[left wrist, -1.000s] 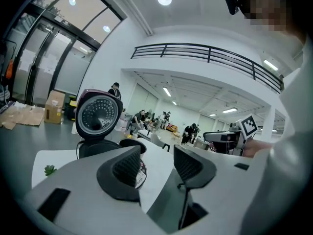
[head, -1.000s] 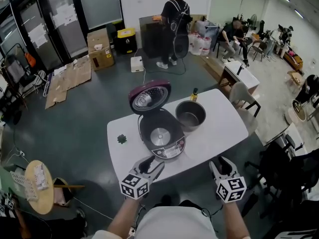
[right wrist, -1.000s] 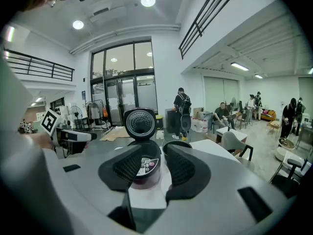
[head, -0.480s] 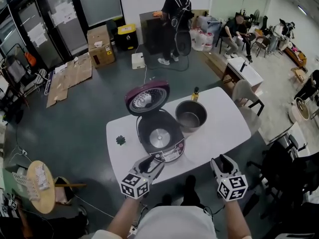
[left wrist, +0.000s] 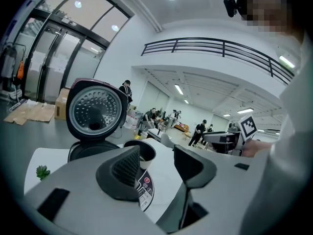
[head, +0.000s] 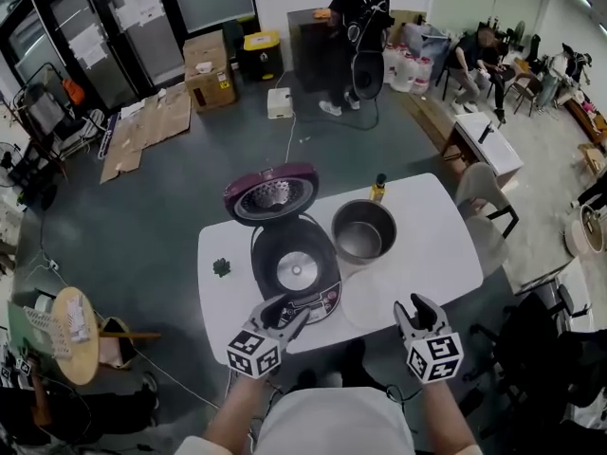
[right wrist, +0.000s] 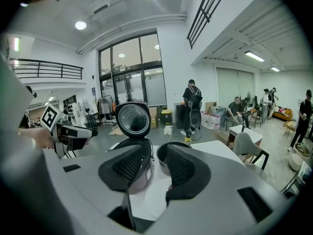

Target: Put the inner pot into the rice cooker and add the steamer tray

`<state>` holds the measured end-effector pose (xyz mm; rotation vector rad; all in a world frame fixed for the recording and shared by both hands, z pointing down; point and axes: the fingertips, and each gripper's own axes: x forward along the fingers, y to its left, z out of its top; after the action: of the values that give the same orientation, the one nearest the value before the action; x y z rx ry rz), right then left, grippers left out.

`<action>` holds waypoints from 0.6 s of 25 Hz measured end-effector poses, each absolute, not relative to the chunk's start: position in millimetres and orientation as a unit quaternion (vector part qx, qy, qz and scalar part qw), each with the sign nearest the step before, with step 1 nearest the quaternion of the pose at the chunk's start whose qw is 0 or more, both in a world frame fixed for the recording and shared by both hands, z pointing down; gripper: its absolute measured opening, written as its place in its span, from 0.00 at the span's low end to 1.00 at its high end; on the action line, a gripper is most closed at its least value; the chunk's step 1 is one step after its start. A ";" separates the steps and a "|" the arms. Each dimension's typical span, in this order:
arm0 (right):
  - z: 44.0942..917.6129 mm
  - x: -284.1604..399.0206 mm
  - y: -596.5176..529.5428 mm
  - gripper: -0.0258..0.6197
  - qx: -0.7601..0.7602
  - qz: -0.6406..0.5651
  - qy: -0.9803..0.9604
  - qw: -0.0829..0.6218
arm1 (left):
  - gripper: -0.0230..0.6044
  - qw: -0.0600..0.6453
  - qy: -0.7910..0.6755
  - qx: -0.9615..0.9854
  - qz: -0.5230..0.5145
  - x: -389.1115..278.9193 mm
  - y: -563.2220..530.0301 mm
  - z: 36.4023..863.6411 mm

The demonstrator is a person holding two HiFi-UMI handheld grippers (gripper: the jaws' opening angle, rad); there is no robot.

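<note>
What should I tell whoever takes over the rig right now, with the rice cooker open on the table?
Left tongs: open, empty, at the table's near edge in front of the rice cooker.
Right tongs: open, empty, at the near edge in front of the inner pot.
Things: cooker lid up, cavity empty. The pot stands on the table to the cooker's right. A pale round piece, possibly the steamer tray, lies flat in front of the pot.
Done: nothing.
Left: pot into cooker, then tray.

Open cooker (head: pixel 295 271), raised lid (head: pixel 270 194) behind
</note>
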<state>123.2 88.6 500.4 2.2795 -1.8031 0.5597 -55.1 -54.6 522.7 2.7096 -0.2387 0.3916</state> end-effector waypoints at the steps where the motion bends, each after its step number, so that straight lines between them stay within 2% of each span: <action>1: 501.3 130.8 84.9 0.31 0.763 0.190 -0.611 0.093 | 0.41 0.199 -0.090 0.966 0.140 -48.5 -55.3 523.4; 15: 527.2 214.3 42.1 0.31 0.699 0.210 -0.674 0.115 | 0.42 0.214 -0.163 0.949 0.167 34.8 -64.2 544.0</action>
<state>214.3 42.1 527.2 2.0470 -1.9761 0.6161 34.8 -64.2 544.0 2.6314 -0.4534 0.4621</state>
